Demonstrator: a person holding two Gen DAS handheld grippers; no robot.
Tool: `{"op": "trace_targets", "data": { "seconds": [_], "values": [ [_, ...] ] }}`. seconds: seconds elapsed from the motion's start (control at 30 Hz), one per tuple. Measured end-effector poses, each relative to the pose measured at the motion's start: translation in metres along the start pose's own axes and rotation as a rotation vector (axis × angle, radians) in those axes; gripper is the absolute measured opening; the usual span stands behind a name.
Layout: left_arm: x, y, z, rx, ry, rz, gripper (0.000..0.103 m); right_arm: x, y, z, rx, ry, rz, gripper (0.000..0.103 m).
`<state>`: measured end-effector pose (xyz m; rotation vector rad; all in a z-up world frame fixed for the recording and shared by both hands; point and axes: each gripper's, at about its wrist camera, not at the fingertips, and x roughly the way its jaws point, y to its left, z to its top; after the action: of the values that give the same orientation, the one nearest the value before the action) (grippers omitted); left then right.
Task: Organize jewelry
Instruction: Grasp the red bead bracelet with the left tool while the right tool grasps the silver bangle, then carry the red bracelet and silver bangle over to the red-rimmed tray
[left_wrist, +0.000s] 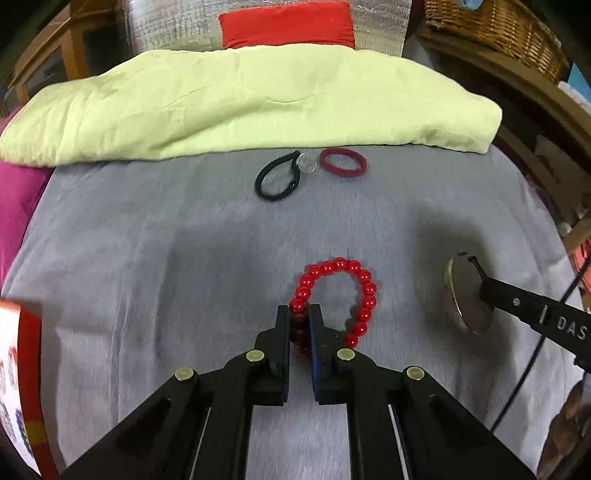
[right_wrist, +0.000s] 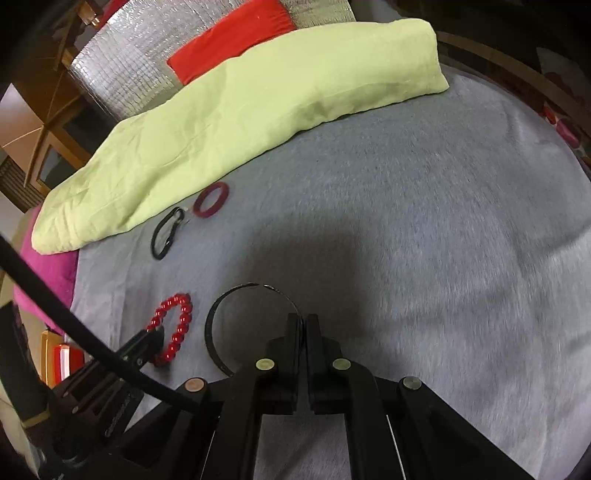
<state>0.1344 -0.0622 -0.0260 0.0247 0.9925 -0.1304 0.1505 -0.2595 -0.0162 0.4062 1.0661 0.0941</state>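
Note:
My left gripper (left_wrist: 299, 314) is shut on a red bead bracelet (left_wrist: 364, 291), pinching its left side over the grey cloth; the bracelet also shows in the right wrist view (right_wrist: 183, 317). My right gripper (right_wrist: 303, 319) is shut on the rim of a dark open metal bangle (right_wrist: 212, 332), which appears in the left wrist view (left_wrist: 467, 295) at the right. A black hair tie (left_wrist: 277, 181) with a small clear ring and a dark red band (left_wrist: 343, 164) lie farther back, also seen in the right wrist view as the hair tie (right_wrist: 166, 234) and the band (right_wrist: 211, 199).
A folded pale green cloth (left_wrist: 240, 107) lies across the back of the grey cloth (left_wrist: 147, 258). A red and white box (left_wrist: 14, 369) stands at the left edge. A pink cushion (right_wrist: 44, 273) is at the left, and a wicker basket (left_wrist: 495, 29) at the back right.

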Motion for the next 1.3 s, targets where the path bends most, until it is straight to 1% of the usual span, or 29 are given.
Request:
{"op": "trace_targets", "data": {
  "seconds": [0.13, 0.27, 0.4, 0.6, 0.7, 0.87, 1.03, 1.3],
  "values": [
    [-0.016, 0.003, -0.018, 0.003, -0.021, -0.001, 0.01, -0.011, 0.006, -0.016, -0.005, -0.01, 0.01, 0.004],
    [-0.025, 0.006, -0.033, 0.003, -0.034, -0.01, 0.01, -0.023, 0.003, -0.031, 0.012, -0.038, 0.025, 0.004],
    [-0.036, 0.003, -0.05, 0.009, -0.043, -0.011, 0.01, -0.025, -0.002, -0.048, 0.01, -0.026, 0.034, 0.004],
    [-0.049, 0.004, -0.069, 0.012, -0.043, -0.008, 0.01, -0.036, 0.005, -0.065, -0.039, -0.056, 0.012, 0.004],
    [-0.056, 0.004, -0.073, 0.003, -0.048, -0.013, 0.01, -0.04, 0.009, -0.072, -0.061, -0.063, 0.0, 0.004],
    [-0.071, 0.003, -0.075, -0.004, -0.083, -0.015, 0.01, -0.049, 0.015, -0.085, -0.108, -0.086, -0.031, 0.004],
    [-0.077, 0.008, -0.084, -0.015, -0.09, -0.016, 0.01, -0.059, 0.014, -0.091, -0.116, -0.109, -0.042, 0.004],
    [-0.083, 0.021, -0.094, -0.042, -0.1, -0.012, 0.01, -0.066, 0.015, -0.099, -0.131, -0.131, -0.028, 0.004]
  ]
}}
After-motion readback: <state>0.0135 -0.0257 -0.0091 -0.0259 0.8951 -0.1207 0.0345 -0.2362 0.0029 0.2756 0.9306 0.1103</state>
